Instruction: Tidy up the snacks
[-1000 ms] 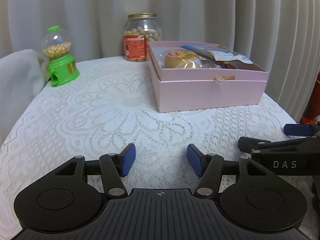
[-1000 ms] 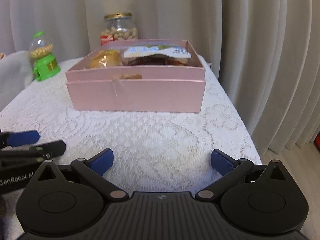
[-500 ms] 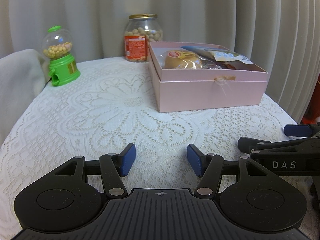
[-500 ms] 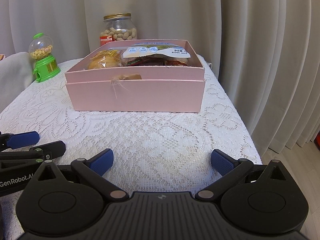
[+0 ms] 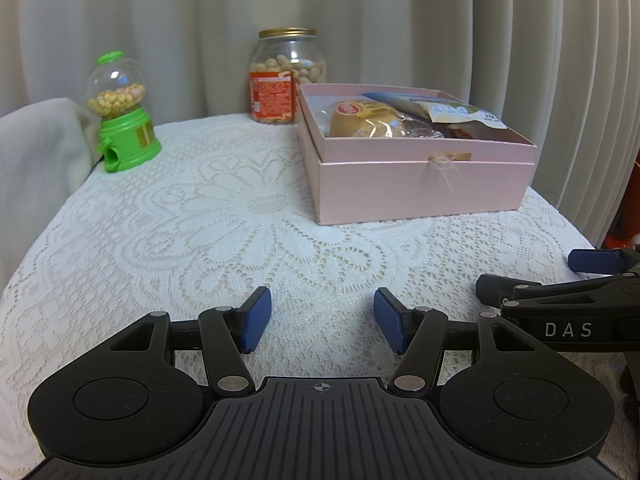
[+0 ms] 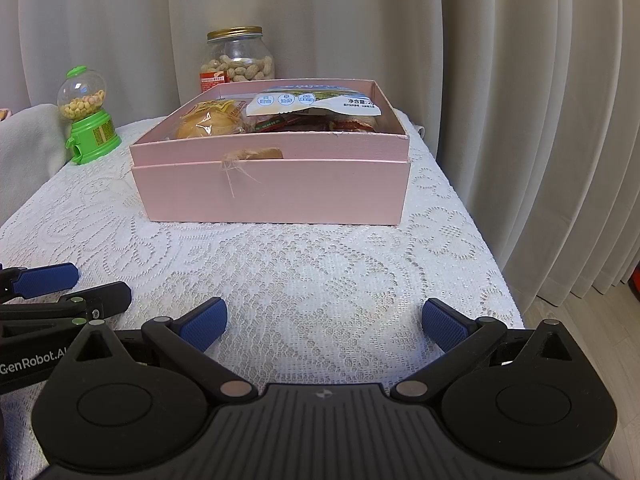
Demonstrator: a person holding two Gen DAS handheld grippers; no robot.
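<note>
A pink box (image 5: 424, 188) (image 6: 272, 188) stands open on the lace-covered table. It holds a wrapped bun (image 5: 364, 120) (image 6: 210, 122), a white and blue snack bag (image 5: 460, 110) (image 6: 316, 100) and red packets under it. My left gripper (image 5: 322, 320) is open and empty, low over the cloth in front of the box. My right gripper (image 6: 324, 320) is open wide and empty, also short of the box. Each gripper shows at the edge of the other's view.
A glass jar of peanuts (image 5: 287, 76) (image 6: 238, 58) stands behind the box. A green candy dispenser (image 5: 122, 116) (image 6: 86, 118) stands at the back left beside a white cloth (image 5: 36, 152). Curtains hang behind and to the right. The table's right edge (image 6: 500, 280) drops to the floor.
Both wrist views have risen slightly, so the box contents show a little more. Both grippers stay open and empty.
</note>
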